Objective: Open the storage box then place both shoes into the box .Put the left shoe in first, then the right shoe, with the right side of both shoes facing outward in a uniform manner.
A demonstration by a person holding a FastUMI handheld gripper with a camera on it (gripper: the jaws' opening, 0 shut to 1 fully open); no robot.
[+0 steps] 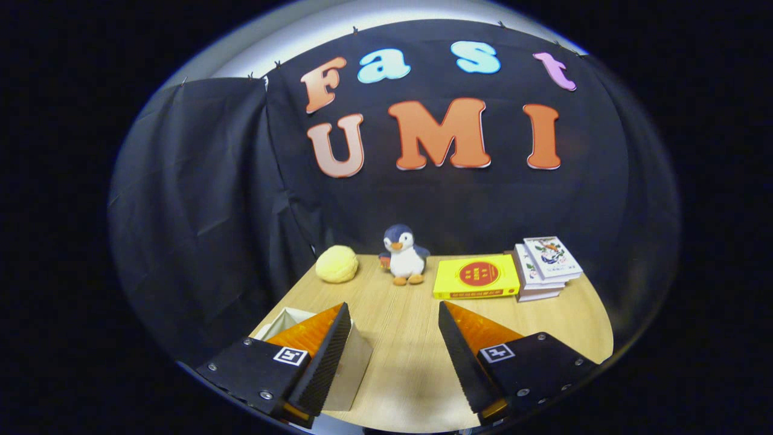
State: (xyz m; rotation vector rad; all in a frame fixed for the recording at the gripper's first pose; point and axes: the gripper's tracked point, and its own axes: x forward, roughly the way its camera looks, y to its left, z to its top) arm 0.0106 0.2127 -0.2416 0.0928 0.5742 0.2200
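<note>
My gripper (392,314) hangs above the wooden table (398,362), its two fingers spread wide apart with only bare tabletop between them. A pale beige storage box (353,362) sits on the table's near left part, mostly hidden behind the left finger (323,356). One corner of its rim (287,314) peeks out beyond that finger. I cannot tell whether the box is open or closed. The right finger (462,356) stands over bare wood.
Along the back of the table sit a yellow round plush (336,264), a penguin toy (403,254), a thick yellow book (476,276) and a stack of white books (546,266). Black cloth walls close off the back and left.
</note>
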